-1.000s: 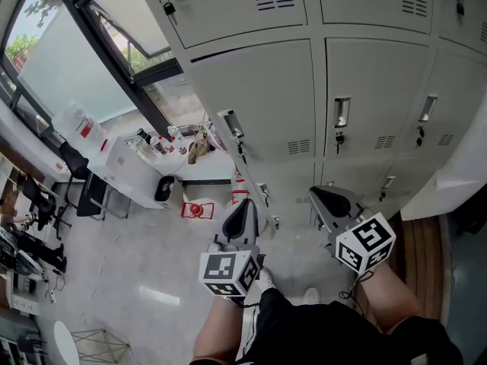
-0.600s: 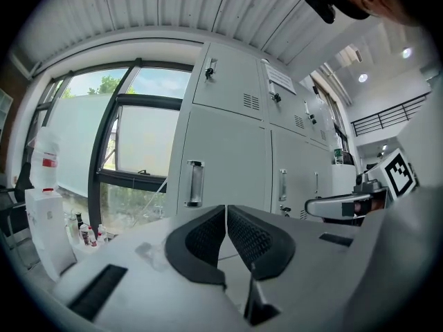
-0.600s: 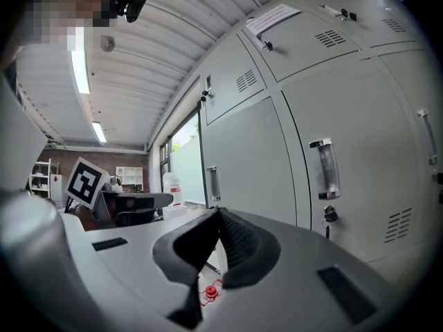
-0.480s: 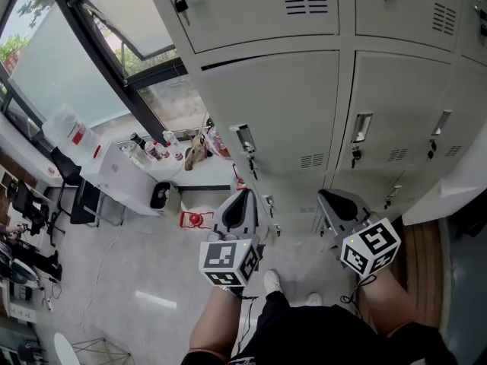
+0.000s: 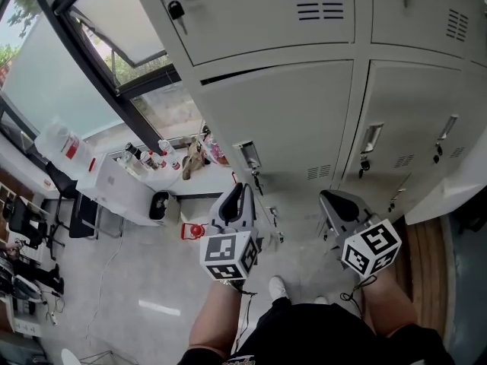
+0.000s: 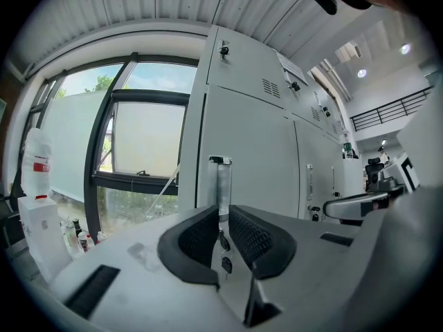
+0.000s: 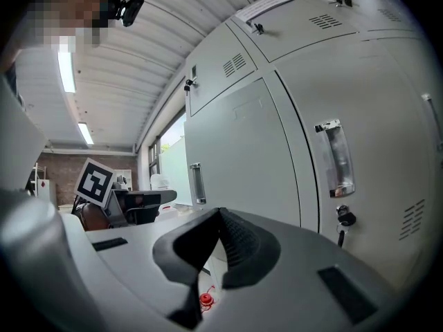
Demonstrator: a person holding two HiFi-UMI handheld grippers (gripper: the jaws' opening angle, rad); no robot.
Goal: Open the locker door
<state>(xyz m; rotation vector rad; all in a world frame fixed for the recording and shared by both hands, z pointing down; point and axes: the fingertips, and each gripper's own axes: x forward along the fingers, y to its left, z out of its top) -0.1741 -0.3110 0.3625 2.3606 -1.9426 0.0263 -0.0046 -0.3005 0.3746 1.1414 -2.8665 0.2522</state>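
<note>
A: So where does the locker door (image 5: pixel 281 120) stand, and which way does it run?

B: It sits in the middle row of the grey bank, in the column next to the window (image 5: pixel 99 67), straight ahead of the left hand-held gripper (image 5: pixel 237 196). It is a tall flat panel with its long axis upright and its face turned toward the person.

A: What is it made of?

B: It is smooth painted sheet metal, pale grey and matte. A recessed handle (image 5: pixel 248 157) runs along the edge nearest the window, a narrow upright pocket with a shiny lining. Keys (image 5: pixel 257 179) hang from the lock just below it. A small block of louvres (image 5: pixel 318 172) is punched low on the opposite side. A dark slit shows along the top edge at the window end.

A: And the two hand-held grippers?

B: In the left gripper view the ribbed black pads are together with nothing between them. The handle (image 6: pixel 220 185) rises directly beyond the tips, apart from them. The right hand-held gripper (image 5: pixel 335 202) hangs roughly level before the neighbouring locker (image 5: pixel 411 128), its jaws likewise closed and empty.

A: Anything else nearby?

B: A white bench (image 5: pixel 122 185) carrying bottles (image 5: pixel 148 158) stands below the window, beside the lockers.
</note>
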